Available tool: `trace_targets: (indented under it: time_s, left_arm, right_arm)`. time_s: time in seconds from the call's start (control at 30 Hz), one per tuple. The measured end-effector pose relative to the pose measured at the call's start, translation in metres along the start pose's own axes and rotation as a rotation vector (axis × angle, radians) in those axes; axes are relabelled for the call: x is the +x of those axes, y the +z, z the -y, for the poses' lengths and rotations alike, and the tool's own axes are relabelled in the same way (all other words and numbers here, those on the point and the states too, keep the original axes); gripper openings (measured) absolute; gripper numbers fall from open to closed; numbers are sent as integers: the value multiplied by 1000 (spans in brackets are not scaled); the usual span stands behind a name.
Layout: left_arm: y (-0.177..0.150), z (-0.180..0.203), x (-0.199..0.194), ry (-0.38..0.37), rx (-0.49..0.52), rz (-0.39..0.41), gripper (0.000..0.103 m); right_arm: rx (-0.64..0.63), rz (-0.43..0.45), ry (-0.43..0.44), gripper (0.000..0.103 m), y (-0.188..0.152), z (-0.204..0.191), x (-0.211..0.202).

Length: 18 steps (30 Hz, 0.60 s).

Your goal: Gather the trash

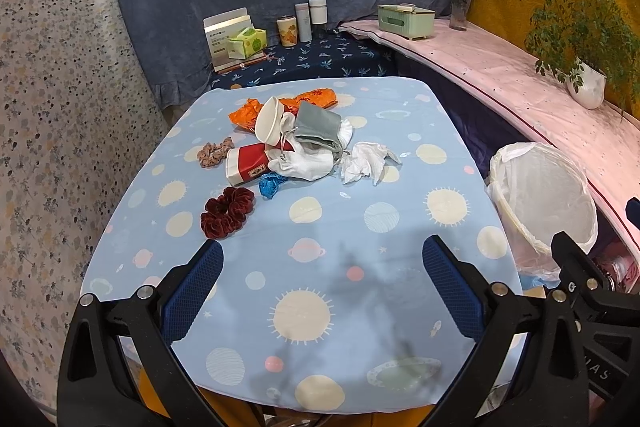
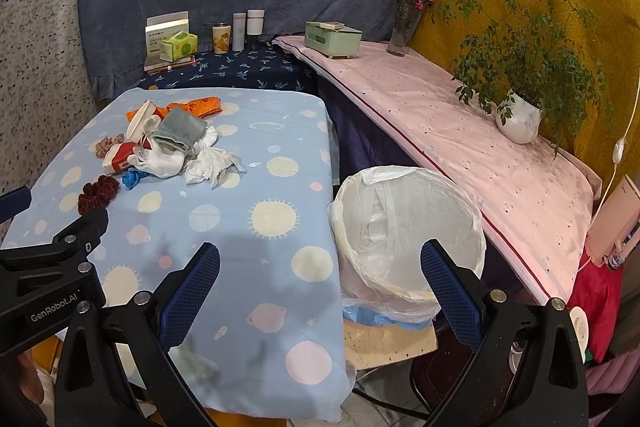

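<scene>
A pile lies on the light blue table [image 1: 320,307] at the far middle: a crumpled white tissue [image 1: 366,163], an orange wrapper [image 1: 308,99], a tipped white paper cup [image 1: 270,121], a red and white carton [image 1: 248,163], a blue scrap [image 1: 272,185], grey and white pouches [image 1: 316,131]. The tissue also shows in the right wrist view [image 2: 210,165]. A bin lined with a white bag [image 2: 408,227] stands right of the table; it shows in the left wrist view too [image 1: 548,203]. My left gripper [image 1: 322,287] is open and empty over the near table. My right gripper [image 2: 320,291] is open and empty between table edge and bin.
Dark red [image 1: 226,213] and pink [image 1: 214,153] scrunchies lie by the pile. A pink-covered shelf [image 2: 460,131] at right carries a potted plant [image 2: 518,119], a flower vase [image 2: 402,27] and a green box [image 2: 332,37]. Bottles and a tissue pack [image 2: 178,47] stand at the back.
</scene>
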State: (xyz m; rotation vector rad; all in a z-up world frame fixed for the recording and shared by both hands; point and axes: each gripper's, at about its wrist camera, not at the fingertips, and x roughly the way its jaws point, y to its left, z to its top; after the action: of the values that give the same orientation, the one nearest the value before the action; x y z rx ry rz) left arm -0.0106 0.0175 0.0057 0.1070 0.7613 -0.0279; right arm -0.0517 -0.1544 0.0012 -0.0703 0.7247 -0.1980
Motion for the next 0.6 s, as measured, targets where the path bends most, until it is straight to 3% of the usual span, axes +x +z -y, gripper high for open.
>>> trace_targets:
  time_s: [0.6]
  left_arm:
    - [3,3,2,-16,6,7,95]
  right_arm:
    - [6,3,-10,96,5,2,2]
